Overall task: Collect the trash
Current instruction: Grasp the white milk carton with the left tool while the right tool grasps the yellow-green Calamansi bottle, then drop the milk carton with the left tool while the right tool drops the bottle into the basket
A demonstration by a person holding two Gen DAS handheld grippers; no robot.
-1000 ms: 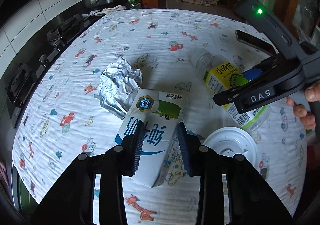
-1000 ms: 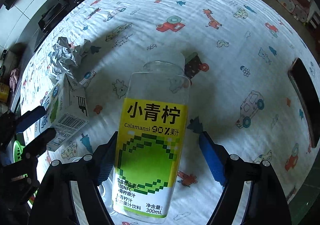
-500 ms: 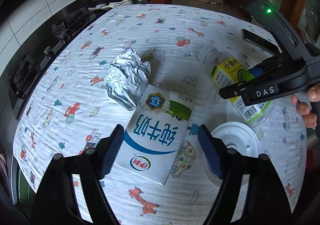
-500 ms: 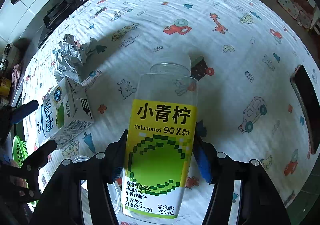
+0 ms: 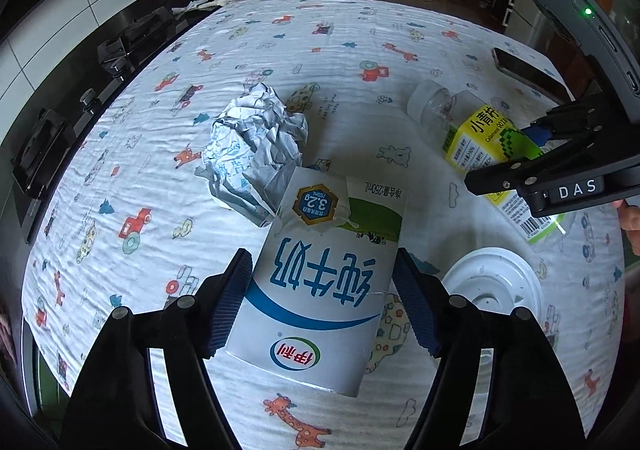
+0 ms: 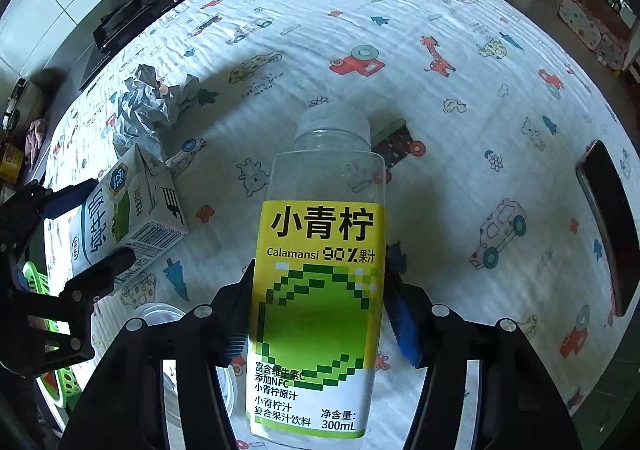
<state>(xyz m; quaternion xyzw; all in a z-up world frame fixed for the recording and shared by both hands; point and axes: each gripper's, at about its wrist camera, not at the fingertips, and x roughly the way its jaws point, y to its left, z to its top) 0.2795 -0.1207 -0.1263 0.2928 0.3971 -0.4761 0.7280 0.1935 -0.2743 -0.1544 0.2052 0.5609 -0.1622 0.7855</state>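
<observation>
Two changes: right tool (image 6: 316,314) just clamped the clear yellow-labelled juice bottle (image 6: 320,282); left tool (image 5: 322,306), spread, let go and is closing around the white-and-blue milk carton (image 5: 320,282).

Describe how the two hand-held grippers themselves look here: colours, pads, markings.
Both are black, with angular linkage arms and silver rivets. The left hand-held gripper has ribbed dark-blue pads. The right hand-held gripper has brighter blue pads, white "DAS" lettering and a green light.

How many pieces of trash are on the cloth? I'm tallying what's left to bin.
3, perhaps more out of view: the juice bottle gripped in the right claw, the milk carton between the left claw's open jaws, the crumpled paper just beyond the carton.
</observation>
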